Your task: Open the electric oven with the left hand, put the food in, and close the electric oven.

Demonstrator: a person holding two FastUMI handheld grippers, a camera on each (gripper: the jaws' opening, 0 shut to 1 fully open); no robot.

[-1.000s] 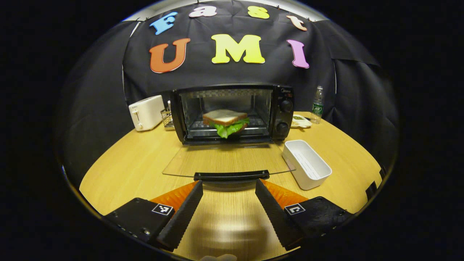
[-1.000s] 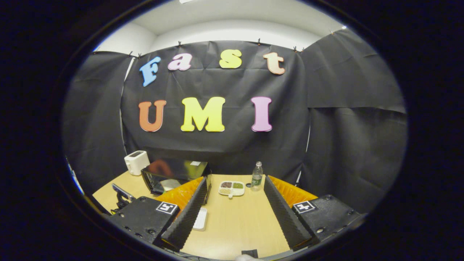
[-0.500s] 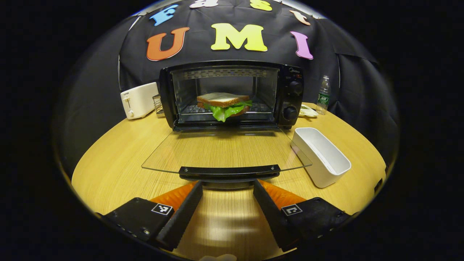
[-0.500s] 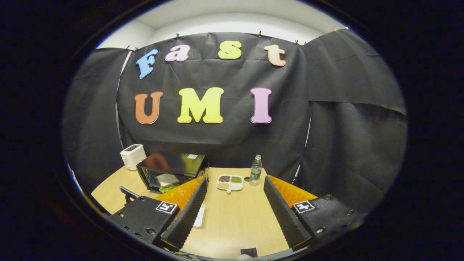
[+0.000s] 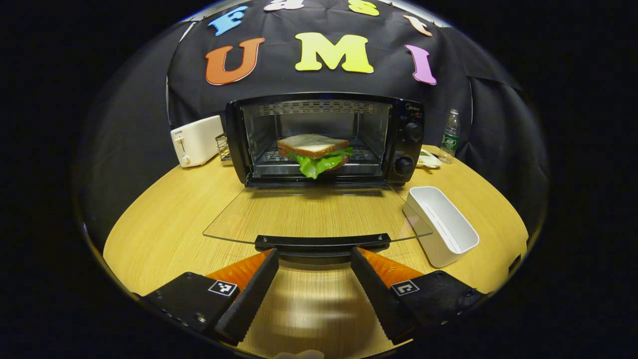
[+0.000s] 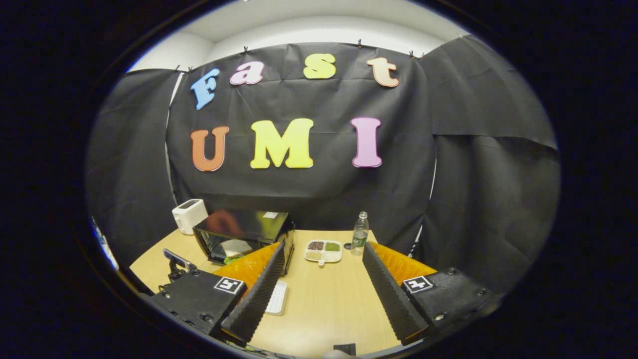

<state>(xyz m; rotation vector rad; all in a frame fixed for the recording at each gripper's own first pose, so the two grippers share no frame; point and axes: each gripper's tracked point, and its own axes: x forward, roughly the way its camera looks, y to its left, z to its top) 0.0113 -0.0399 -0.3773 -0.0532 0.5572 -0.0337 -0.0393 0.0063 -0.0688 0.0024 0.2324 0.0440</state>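
The black electric oven [image 5: 319, 139] stands open at the back of the round wooden table. Its glass door [image 5: 309, 214] lies flat toward me, with a black handle [image 5: 321, 243] along its near edge. A sandwich [image 5: 313, 151] with green lettuce rests on the oven rack. My left gripper [image 5: 314, 257] is open, its fingertips just short of the handle, one on each side of its middle, holding nothing. High above the table my right gripper [image 6: 323, 248] is open and empty. From there the oven [image 6: 244, 234] sits below at the left.
A white toaster [image 5: 196, 141] stands left of the oven, a white rectangular tray [image 5: 441, 227] right of the door. Behind it are a divided snack dish [image 6: 323, 251] and a water bottle [image 5: 450, 135]. The table edge [image 5: 114, 249] curves close on both sides.
The left gripper closed in on the door handle, then eased back slightly. The door stays flat and the sandwich stays on the rack. The right gripper drifted a little, still open.
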